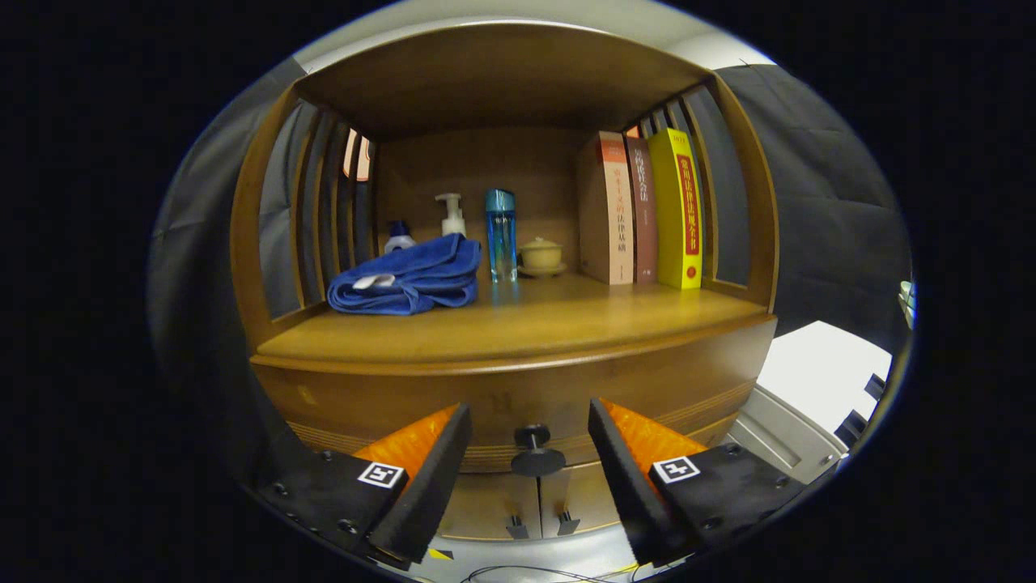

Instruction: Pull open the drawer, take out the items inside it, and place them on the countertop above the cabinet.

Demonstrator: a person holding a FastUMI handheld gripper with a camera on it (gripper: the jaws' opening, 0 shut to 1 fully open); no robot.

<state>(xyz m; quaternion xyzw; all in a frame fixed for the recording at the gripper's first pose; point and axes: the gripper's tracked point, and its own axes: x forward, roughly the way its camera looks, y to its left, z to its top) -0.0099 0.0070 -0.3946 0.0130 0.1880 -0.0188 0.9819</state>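
While the gripper (530, 421) stands w/ fingers spread wide, the drawer (518, 397) is closed, its knob (534, 450) between the tips, untouched. Countertop (518, 324) above holds towel (409, 279), bottles, books.

The gripper (530, 441) points level and straight ahead, its jaws spread wide apart, both fingers (429, 478) free and pressing on nothing.
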